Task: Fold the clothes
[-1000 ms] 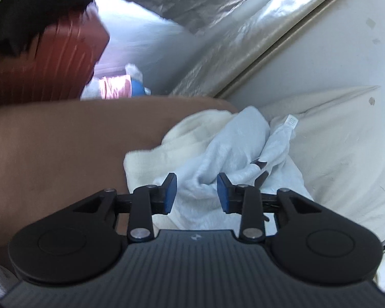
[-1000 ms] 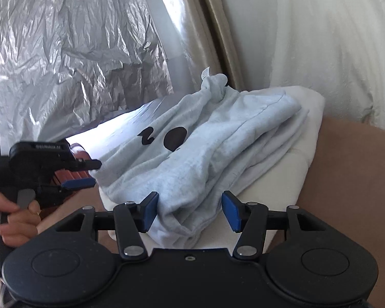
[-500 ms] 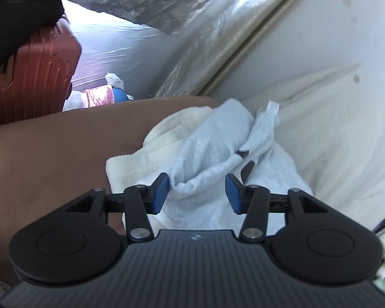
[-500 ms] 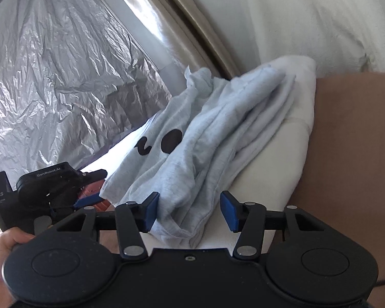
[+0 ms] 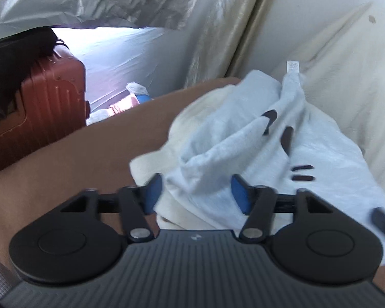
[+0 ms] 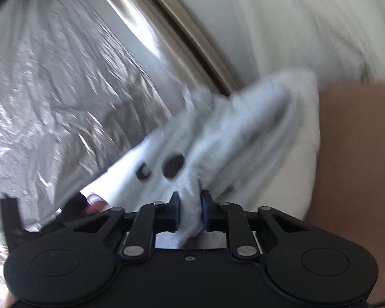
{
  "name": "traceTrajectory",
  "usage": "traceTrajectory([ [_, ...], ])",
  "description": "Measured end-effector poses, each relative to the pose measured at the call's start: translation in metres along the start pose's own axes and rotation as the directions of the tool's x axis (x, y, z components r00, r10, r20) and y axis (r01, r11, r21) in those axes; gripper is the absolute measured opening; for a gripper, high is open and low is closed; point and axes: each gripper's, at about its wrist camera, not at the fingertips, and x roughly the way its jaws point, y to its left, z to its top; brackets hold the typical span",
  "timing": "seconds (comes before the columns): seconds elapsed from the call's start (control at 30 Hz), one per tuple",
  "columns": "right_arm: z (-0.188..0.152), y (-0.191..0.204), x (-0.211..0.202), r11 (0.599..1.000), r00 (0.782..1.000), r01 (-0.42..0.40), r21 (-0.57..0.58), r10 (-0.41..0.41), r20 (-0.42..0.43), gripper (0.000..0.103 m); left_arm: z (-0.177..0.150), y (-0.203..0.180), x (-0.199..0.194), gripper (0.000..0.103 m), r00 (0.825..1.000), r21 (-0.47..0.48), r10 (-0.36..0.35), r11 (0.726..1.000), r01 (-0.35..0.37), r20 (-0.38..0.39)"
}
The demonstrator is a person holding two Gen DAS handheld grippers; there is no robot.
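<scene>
A light blue-grey garment (image 5: 233, 138) with dark printed marks lies bunched on a cream folded cloth (image 5: 151, 161) on a brown surface. My left gripper (image 5: 197, 193) stands at its near edge. Its jaws are closing, with garment fabric between the blue pads, which are still wide apart. In the right wrist view the same garment (image 6: 243, 128) is blurred by motion. My right gripper (image 6: 190, 209) is closing, and its pads pinch a bunched fold of the garment. The left gripper's black body (image 6: 12, 218) and a person's fingertip (image 6: 95, 202) show at the lower left.
A red ribbed suitcase (image 5: 46, 102) stands beyond the brown surface (image 5: 77, 159) at the left. Crinkled silver sheeting (image 6: 51, 89) hangs behind. A white sheet (image 5: 346, 77) lies to the right of the garment, and a metal rail (image 6: 182, 33) runs diagonally.
The right jaws have closed on a fold of the garment, which now bunches up toward them. The left gripper has rolled and moved in over the garment's near edge.
</scene>
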Motion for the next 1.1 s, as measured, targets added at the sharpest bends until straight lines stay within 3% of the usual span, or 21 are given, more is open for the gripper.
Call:
traceTrajectory([
  [0.1,0.008,0.020,-0.022,0.994,0.999,0.008,-0.108,-0.003,0.045,0.012,0.003,0.022,-0.003,0.018,0.996,-0.147,-0.084,0.985,0.086,0.018],
  [0.23,-0.005,0.004,-0.010,0.992,0.992,0.065,-0.104,-0.076,-0.102,0.012,0.000,0.039,0.003,0.016,0.995,-0.258,-0.102,0.961,0.098,-0.002],
  [0.33,-0.010,-0.010,-0.010,0.997,0.988,0.048,-0.067,-0.057,-0.147,0.013,-0.003,0.048,0.005,0.016,0.993,-0.332,-0.116,0.937,0.109,-0.004],
  [0.4,-0.010,-0.017,-0.011,0.999,0.986,0.032,-0.036,-0.037,-0.162,0.020,-0.003,0.052,0.005,0.017,0.994,-0.374,-0.111,0.921,0.108,0.014],
  [0.53,0.007,-0.030,-0.005,0.999,0.991,0.031,0.020,-0.028,-0.132,0.048,-0.003,0.049,0.002,0.019,0.984,-0.362,-0.158,0.915,0.178,0.082],
  [0.6,0.022,-0.042,0.009,0.997,0.993,0.047,0.059,-0.040,-0.113,0.052,0.002,0.042,-0.001,0.021,0.978,-0.315,-0.183,0.926,0.207,0.105],
  [0.7,0.047,-0.067,0.048,0.986,0.987,0.099,0.132,-0.080,-0.141,0.061,0.008,0.029,0.000,0.023,0.977,-0.230,-0.170,0.953,0.197,0.130],
  [0.77,0.056,-0.087,0.073,0.975,0.978,0.156,0.157,-0.131,-0.160,0.061,0.009,0.027,0.006,0.046,0.977,-0.216,-0.168,0.957,0.194,0.134],
  [0.8,0.061,-0.095,0.084,0.969,0.974,0.189,0.157,-0.164,-0.158,0.062,0.009,0.028,0.010,0.046,0.977,-0.228,-0.168,0.954,0.194,0.130],
  [0.83,0.066,-0.101,0.091,0.967,0.974,0.202,0.153,-0.181,-0.140,0.062,0.008,0.032,0.016,0.045,0.979,-0.261,-0.166,0.946,0.192,0.117],
  [0.87,0.070,-0.106,0.096,0.968,0.975,0.205,0.147,-0.189,-0.115,0.062,0.007,0.035,0.021,0.022,0.981,-0.289,-0.166,0.938,0.188,0.102],
  [0.9,0.075,-0.110,0.101,0.968,0.976,0.208,0.142,-0.196,-0.089,0.058,0.006,0.037,0.024,0.007,0.982,-0.308,-0.165,0.933,0.185,0.091],
  [0.93,0.080,-0.108,0.104,0.974,0.977,0.207,0.096,-0.201,-0.071,0.021,0.005,0.038,0.020,0.008,0.982,-0.333,-0.155,0.925,0.182,0.107],
  [1.03,0.088,-0.077,0.099,0.971,0.983,0.185,-0.154,-0.185,0.015,0.014,0.003,0.041,0.008,0.007,0.981,-0.408,-0.124,0.896,0.175,0.147],
  [1.1,0.085,-0.047,0.087,0.927,0.987,0.155,-0.341,-0.129,0.099,0.013,-0.002,0.052,0.009,0.008,0.986,-0.477,-0.115,0.864,0.161,0.124],
])
